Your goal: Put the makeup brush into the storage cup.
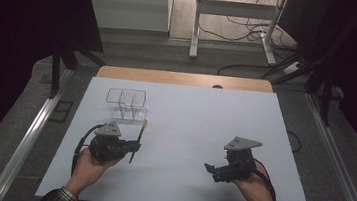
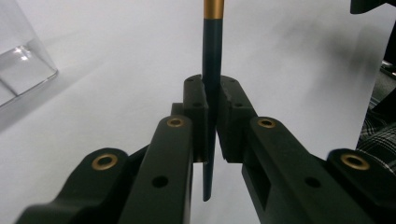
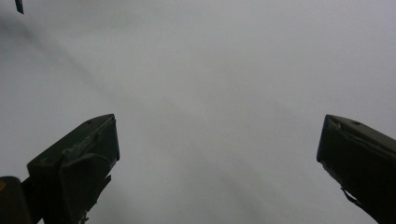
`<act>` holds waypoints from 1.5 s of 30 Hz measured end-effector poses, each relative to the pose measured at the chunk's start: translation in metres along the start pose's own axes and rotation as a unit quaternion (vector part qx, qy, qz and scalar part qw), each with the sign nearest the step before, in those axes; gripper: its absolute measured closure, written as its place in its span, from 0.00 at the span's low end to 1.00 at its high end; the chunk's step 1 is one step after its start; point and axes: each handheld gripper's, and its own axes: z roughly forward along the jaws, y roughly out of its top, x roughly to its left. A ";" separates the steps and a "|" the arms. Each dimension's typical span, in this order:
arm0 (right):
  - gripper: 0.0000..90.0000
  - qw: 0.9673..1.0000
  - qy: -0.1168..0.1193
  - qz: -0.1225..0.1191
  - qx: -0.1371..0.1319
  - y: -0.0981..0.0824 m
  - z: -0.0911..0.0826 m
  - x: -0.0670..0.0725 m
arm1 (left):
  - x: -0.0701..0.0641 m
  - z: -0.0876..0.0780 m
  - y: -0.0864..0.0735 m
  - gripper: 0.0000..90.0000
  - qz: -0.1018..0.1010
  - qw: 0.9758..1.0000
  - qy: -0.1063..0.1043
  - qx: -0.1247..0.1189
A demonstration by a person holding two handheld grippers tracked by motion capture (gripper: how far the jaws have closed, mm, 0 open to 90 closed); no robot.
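- Left hand low at the near left of the white table, forearm in a plaid sleeve entering from the near edge, wrist angled so the gripper aims to the right and slightly away.
- Left gripper clamped tight on a dark pen with a gold band; in the left gripper view, pads pressed against both sides of the shaft, pen standing up between them, gold end far, dark tip poking out on the near side.
- Pen seen from the high view as a thin dark stick crossing the jaws, gold end towards the far side, near the container.
- Clear plastic two-compartment container just beyond the left gripper, on the far left part of the table; corner of it also at the left edge of the left gripper view.
- Right hand at the near right, well apart from the left, palm under the gripper body, plaid cuff at the near edge.
- Right gripper pointing left towards the table's middle, jaws spread wide with nothing but bare white surface between them.
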 end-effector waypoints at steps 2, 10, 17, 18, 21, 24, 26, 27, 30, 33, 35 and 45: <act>0.00 1.000 -0.004 0.001 0.002 -0.002 -0.002 -0.002 | 0.002 -0.002 -0.001 0.93 -0.003 1.000 0.004 0.000; 0.00 1.000 -0.017 0.007 0.002 -0.007 -0.006 -0.006 | 0.005 -0.005 -0.003 0.93 -0.003 1.000 0.014 0.004; 0.00 0.999 -0.032 0.022 0.004 -0.013 -0.013 -0.013 | 0.011 -0.012 -0.005 0.93 -0.011 0.999 0.031 0.003; 0.00 0.999 -0.037 0.024 0.004 -0.015 -0.015 -0.015 | 0.013 -0.013 -0.006 0.93 -0.012 0.999 0.033 0.004; 0.00 0.999 -0.044 0.031 0.005 -0.018 -0.018 -0.018 | 0.016 -0.014 -0.007 0.93 -0.014 0.999 0.040 0.004; 0.00 0.998 -0.050 0.040 0.004 -0.022 -0.021 -0.022 | 0.018 -0.016 -0.008 0.93 -0.015 0.999 0.047 0.005; 0.00 0.998 -0.054 0.045 0.003 -0.024 -0.024 -0.024 | 0.020 -0.018 -0.008 0.93 -0.015 0.999 0.050 0.005; 0.00 0.997 -0.057 0.049 0.002 -0.026 -0.026 -0.026 | 0.021 -0.018 -0.009 0.93 -0.016 0.998 0.053 0.004; 0.00 0.997 -0.059 0.052 0.003 -0.028 -0.028 -0.028 | 0.024 -0.021 -0.010 0.93 -0.021 0.998 0.062 0.004; 0.00 0.996 -0.068 0.057 0.007 -0.034 -0.033 -0.033 | 0.028 -0.025 -0.011 0.93 -0.024 0.997 0.069 0.002; 0.00 0.996 -0.070 0.059 0.007 -0.035 -0.034 -0.034 | 0.031 -0.027 -0.013 0.93 -0.026 0.997 0.074 0.000; 0.00 0.993 -0.088 0.076 0.015 -0.049 -0.046 -0.045 | 0.043 -0.039 -0.019 0.93 -0.042 0.995 0.096 -0.008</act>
